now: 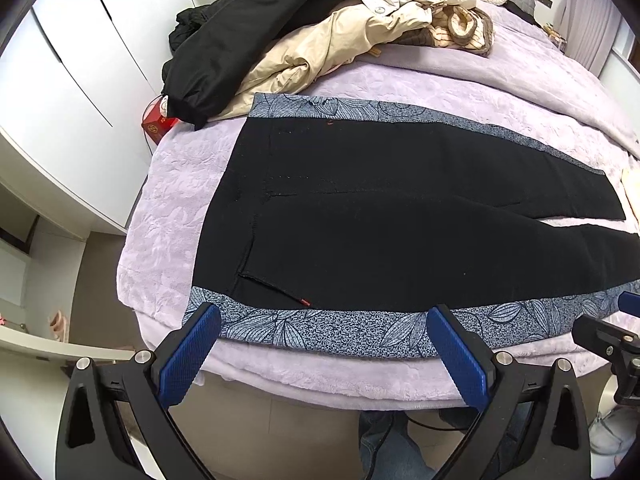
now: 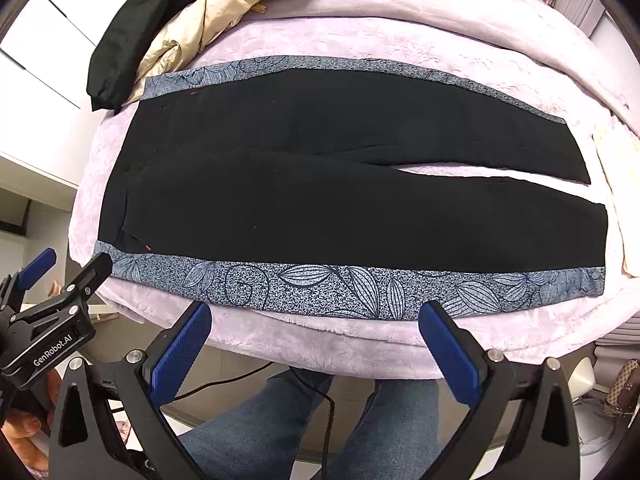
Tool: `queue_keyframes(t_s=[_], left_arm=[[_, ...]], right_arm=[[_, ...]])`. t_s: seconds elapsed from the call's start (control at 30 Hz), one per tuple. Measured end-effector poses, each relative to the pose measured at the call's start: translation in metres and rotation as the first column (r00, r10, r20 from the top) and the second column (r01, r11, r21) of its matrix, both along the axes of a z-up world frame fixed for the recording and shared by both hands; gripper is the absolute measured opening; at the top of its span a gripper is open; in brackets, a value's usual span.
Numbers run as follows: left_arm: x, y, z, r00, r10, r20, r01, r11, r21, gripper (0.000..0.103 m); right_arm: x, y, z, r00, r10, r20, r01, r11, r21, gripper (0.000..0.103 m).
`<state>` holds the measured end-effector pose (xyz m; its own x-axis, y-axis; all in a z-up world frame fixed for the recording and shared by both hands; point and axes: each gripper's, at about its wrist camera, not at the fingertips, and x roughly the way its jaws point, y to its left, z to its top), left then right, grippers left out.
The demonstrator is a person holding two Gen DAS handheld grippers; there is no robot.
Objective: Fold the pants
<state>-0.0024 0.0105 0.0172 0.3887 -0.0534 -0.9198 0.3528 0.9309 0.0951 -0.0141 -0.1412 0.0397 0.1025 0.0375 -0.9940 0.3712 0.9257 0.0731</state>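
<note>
Black pants with blue-grey leaf-print side bands lie spread flat on the lilac bed cover, waist to the left, both legs running right with a narrow gap between them. My left gripper stands open just short of the near printed band, close to the waist end, holding nothing. My right gripper is also open and empty, hovering at the bed's near edge before the middle of the near leg. In the right wrist view the left gripper shows at the far left, and the right gripper's tip shows in the left wrist view.
A black coat and a beige jacket are piled behind the waist end, with more clothes and pillows beyond. White wardrobe doors stand left of the bed. A person's jeans-clad legs stand below the bed's near edge.
</note>
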Motion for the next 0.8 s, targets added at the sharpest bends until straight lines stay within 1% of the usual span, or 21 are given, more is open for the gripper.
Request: queue_keyframes(t_s=[0.27,0.6,0.8], left_arm=[[0.0017,0.0011,-0.0001,1.000,0.003,-0.002,-0.003,1.000,-0.001,0.103],[0.0003,-0.0036,-0.0013,1.000,-0.022,-0.010,0.022,1.000,-0.007,0.103],[0.0022,-0.0028,-0.0031,1.000,-0.015,-0.016,0.015,1.000,-0.005,0.103]], right_arm=[[-0.0017,-0.0025,0.0032,1.000,-0.002,0.005,0.002,1.000,-0.007,0.103],[-0.0040,-0.0070,0.0037,1.000,-0.014,0.002,0.014,1.000,-0.008,0.103],[-0.0032,-0.0073,0.0030,1.000,-0.014,0.000,0.014,1.000,-0.007,0.103]])
